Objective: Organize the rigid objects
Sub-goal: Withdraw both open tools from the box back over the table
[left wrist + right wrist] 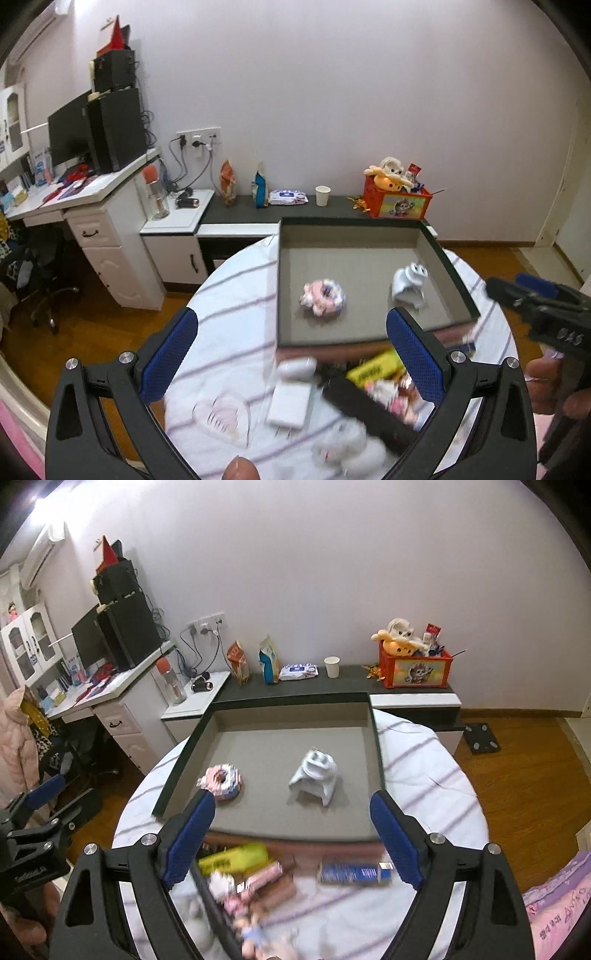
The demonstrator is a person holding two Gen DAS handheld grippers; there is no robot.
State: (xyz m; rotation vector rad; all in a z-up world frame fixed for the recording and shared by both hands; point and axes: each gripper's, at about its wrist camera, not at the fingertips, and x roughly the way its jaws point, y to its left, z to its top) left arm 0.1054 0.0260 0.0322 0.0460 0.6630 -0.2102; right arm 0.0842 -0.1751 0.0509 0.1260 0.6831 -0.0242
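Note:
A shallow grey tray with a dark rim (369, 220) (291, 698) sits on the round striped table (229, 332). A pink-and-white ring toy (325, 297) (223, 782) and a white plastic piece (408, 286) (314, 775) lie in the tray. In front of it, blurred, lie a white charger (290, 402), a yellow box (375, 369) (232, 856), a blue box (354, 873), a pink bar (264, 877) and a small doll (251, 930). My left gripper (291, 325) and my right gripper (291, 805) both hang open above this pile, with nothing between the fingers.
Behind the table a low dark-topped cabinet (295, 686) carries a paper cup (331, 666), a wipes pack, snack bags and a red toy box (417, 668). A white desk with a monitor (70, 136) and an office chair stand at the left. Wood floor lies to the right.

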